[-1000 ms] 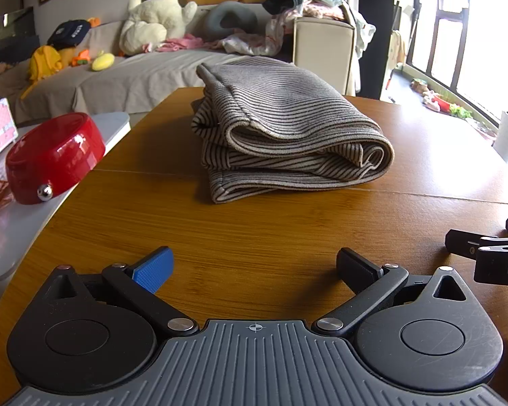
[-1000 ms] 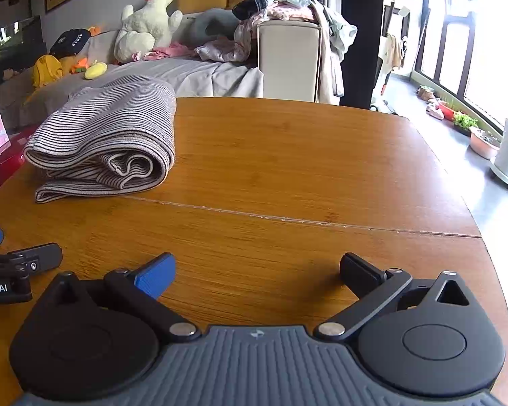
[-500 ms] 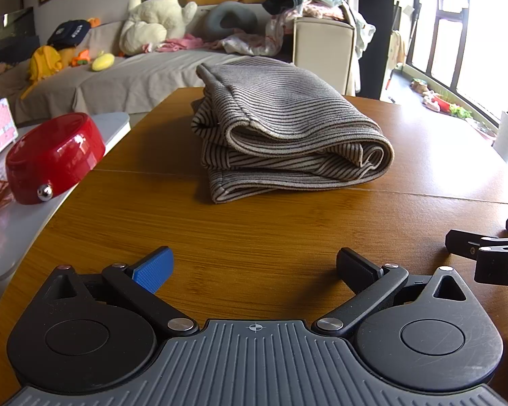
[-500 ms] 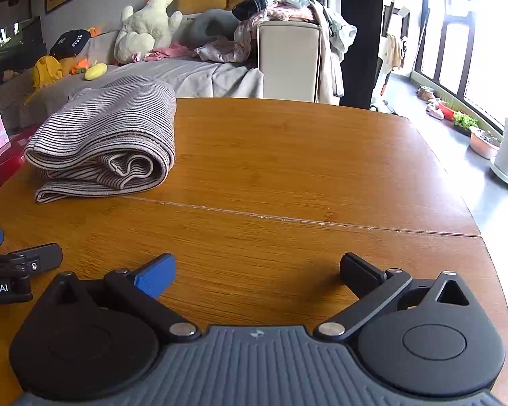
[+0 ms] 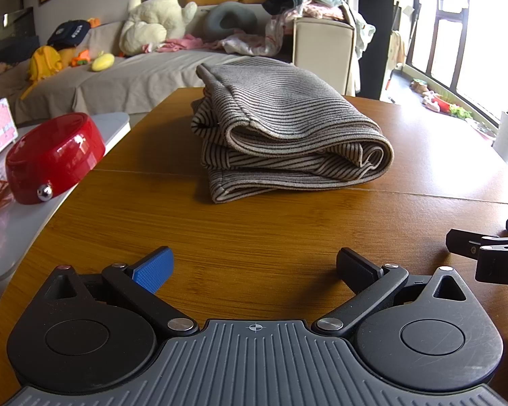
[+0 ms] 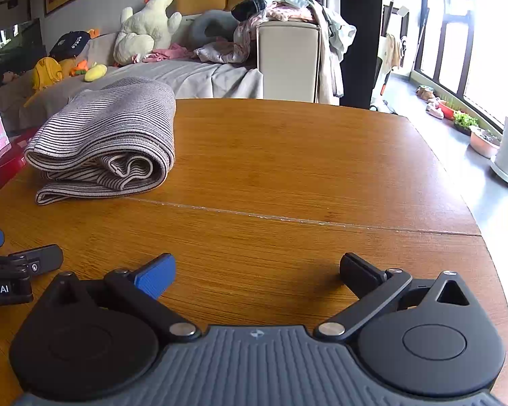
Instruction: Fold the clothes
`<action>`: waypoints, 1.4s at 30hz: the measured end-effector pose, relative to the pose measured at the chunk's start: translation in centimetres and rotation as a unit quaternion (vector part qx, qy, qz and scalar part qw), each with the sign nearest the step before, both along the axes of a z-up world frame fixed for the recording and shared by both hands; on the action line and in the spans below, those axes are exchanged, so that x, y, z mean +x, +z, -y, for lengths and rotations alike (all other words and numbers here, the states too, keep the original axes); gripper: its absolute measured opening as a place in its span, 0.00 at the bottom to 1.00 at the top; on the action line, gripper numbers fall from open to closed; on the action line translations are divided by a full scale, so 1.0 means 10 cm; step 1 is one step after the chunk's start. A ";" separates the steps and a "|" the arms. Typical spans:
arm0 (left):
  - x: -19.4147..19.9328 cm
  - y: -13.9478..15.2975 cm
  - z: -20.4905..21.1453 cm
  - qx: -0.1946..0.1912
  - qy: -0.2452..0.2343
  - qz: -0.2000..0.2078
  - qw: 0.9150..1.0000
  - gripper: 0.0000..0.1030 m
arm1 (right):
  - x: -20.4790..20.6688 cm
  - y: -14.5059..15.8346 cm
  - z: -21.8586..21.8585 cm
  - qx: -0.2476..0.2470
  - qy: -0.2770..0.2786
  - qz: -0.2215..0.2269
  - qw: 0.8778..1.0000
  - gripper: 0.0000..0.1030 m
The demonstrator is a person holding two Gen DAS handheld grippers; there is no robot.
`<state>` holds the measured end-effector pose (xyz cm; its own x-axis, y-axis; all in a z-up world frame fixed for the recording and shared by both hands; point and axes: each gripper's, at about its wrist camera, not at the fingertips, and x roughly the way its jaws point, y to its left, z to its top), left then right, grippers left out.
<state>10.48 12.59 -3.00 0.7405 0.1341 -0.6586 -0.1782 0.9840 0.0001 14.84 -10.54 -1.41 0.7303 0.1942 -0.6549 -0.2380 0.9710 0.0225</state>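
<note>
in your left wrist view, your left gripper point(image 5: 254, 265) sits low over the wooden table point(image 5: 288, 237) with its fingers spread wide and nothing between them. the folded striped garment point(image 5: 288, 135) lies on the table straight ahead of the fingers, well apart from them. a red bowl point(image 5: 54, 157) stands on a white side surface at the left. the tip of your right gripper point(image 5: 484, 250) shows at the right edge.

in your right wrist view, your right gripper point(image 6: 257, 270) also has its fingers wide apart and holds nothing. the garment point(image 6: 108, 142) lies ahead and to the left, well apart from it. part of your left gripper point(image 6: 17, 264) shows at the left edge.
</note>
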 end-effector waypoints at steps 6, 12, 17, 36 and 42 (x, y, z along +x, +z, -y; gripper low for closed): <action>0.00 0.00 0.01 -0.001 -0.001 0.001 1.000 1.00 | 0.01 0.00 0.00 0.000 0.001 0.000 1.000 1.00; -0.04 0.01 -0.02 -0.015 -0.001 0.011 1.000 1.00 | 0.00 0.00 0.00 0.000 0.000 0.001 1.000 1.00; -0.02 0.00 0.00 -0.004 -0.002 0.005 1.000 1.00 | -0.01 0.00 -0.01 0.001 -0.002 0.001 1.000 1.00; -0.02 -0.01 0.01 0.001 -0.003 0.002 1.000 1.00 | -0.02 0.00 -0.01 0.003 -0.004 0.001 1.000 1.00; -0.02 -0.01 0.01 0.001 -0.002 0.002 1.000 1.00 | -0.02 0.00 0.00 0.003 -0.004 0.001 1.000 1.00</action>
<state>10.25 12.50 -3.05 0.7438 0.1314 -0.6553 -0.1733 0.9849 0.0007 14.66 -10.49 -1.38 0.7333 0.1934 -0.6518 -0.2311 0.9725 0.0286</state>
